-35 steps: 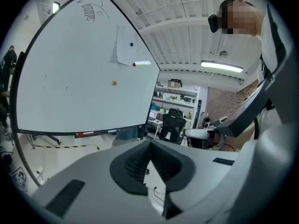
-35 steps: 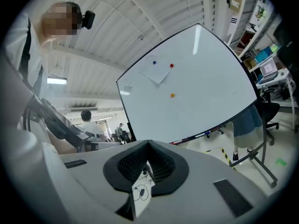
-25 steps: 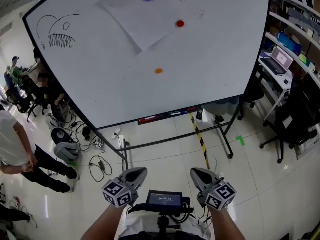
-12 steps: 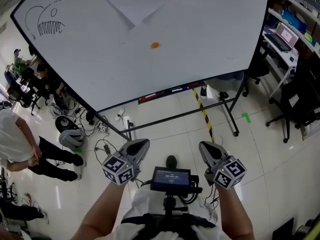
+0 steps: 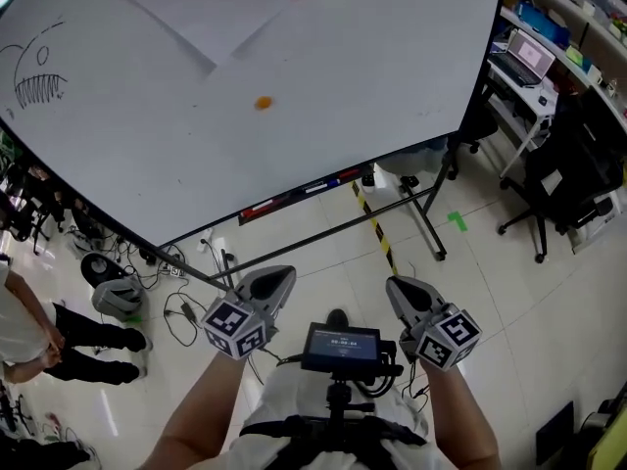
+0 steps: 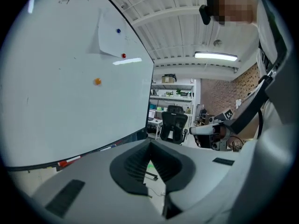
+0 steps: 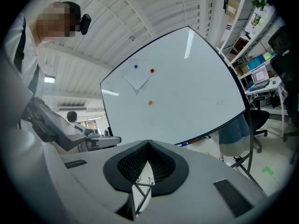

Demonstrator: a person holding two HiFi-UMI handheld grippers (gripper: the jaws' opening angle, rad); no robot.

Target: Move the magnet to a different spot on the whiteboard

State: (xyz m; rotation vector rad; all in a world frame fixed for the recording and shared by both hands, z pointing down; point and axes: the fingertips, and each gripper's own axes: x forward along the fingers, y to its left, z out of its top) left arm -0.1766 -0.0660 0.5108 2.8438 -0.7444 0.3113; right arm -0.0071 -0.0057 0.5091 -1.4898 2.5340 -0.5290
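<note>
Sticking on the whiteboard (image 5: 392, 86), the orange magnet (image 5: 263, 103) is noted well apart from the left gripper (image 5: 274, 280) and right gripper (image 5: 404, 290); all fingers are clenched, empty.

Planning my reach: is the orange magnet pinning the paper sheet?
No, the orange magnet sits on bare whiteboard, below the sheet and clear of its edge.

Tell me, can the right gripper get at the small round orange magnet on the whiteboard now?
Probably not yet: the right gripper sits by the person's body, with a stretch of floor before the whiteboard. Nothing blocks the small round orange magnet, though.
</note>
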